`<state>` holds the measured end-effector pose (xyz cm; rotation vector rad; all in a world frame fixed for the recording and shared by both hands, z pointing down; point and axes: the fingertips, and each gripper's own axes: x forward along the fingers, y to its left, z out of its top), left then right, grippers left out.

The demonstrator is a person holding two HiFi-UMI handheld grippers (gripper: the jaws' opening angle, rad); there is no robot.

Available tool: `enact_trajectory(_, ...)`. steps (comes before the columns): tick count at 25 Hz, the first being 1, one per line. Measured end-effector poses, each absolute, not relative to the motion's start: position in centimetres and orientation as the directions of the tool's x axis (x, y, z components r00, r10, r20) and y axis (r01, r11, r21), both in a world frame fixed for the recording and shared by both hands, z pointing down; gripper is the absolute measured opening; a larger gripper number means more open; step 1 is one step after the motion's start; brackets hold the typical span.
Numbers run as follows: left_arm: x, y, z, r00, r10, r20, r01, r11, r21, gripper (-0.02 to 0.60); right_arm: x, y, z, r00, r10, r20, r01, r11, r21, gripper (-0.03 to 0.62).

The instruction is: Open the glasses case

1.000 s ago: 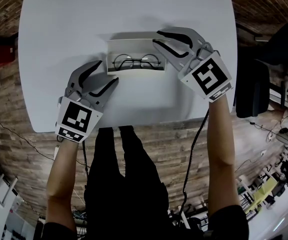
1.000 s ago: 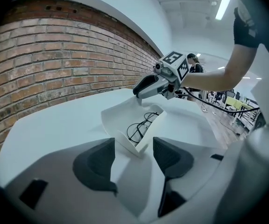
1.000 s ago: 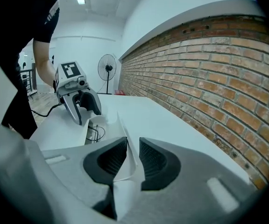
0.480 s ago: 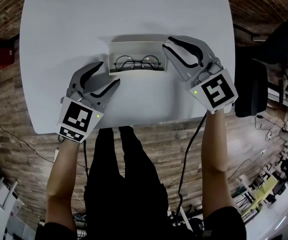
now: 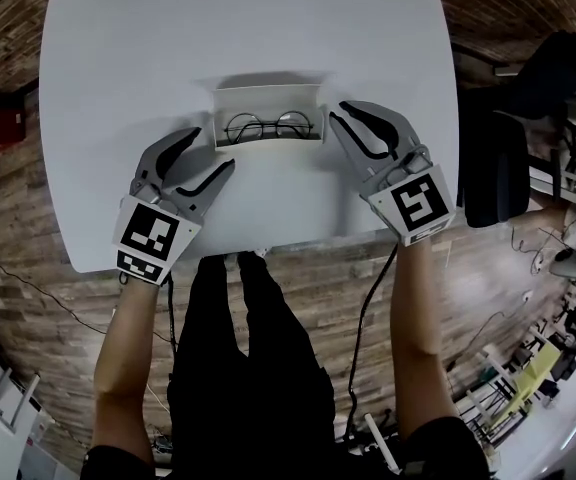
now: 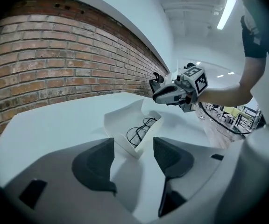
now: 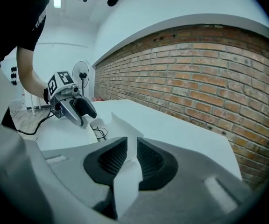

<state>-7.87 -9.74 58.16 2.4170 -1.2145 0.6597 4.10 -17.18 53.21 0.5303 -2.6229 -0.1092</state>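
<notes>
The glasses case (image 5: pixel 268 98) sits on the white surface (image 5: pixel 168 48) and is already open. Its lid stands up along the far side, and a pair of round-rimmed glasses (image 5: pixel 268 126) lies in the tray. Its long axis runs side to side in front of the person, so each short end faces one hand.

Just off the case's right end, the right gripper (image 5: pixel 338 111) points in at a slant. Its fingers (image 7: pixel 109 160) are drawn almost together, with only a thin slit between them. Nothing sits in that slit; the case lies off to the side of it.

At the case's near left corner, the left gripper (image 5: pixel 215 148) is spread wide and grasps nothing. In its own view that corner shows up in the gap between its fingers (image 6: pixel 95 164) but a little ahead of them, clear of both.

I'd judge the two hands about equally near, the right a shade closer to its end. With the lid up, the opening looks finished. If the lid needs more handling, the left hand is better placed, because its open fingers already line up on the corner.
</notes>
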Motion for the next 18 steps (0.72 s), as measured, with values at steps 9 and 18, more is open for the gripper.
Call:
enact_trajectory(9, -8.3, -8.2, 57.0, 0.504, -0.65, 0.568, -0.832, -0.542, 0.118, 0.193, 6.1, -13.4, 52.3, -0.761, -0.452, 0.464, -0.479, 0.875, 0.066, 0.06)
enact_trajectory(18, -8.9, -5.6, 54.5, 0.5, -0.666, 0.554, -0.854, -0.486, 0.186, 0.034, 9.1, -10.2, 49.3, -0.696, -0.554, 0.457, -0.626, 0.78, -0.01, 0.006)
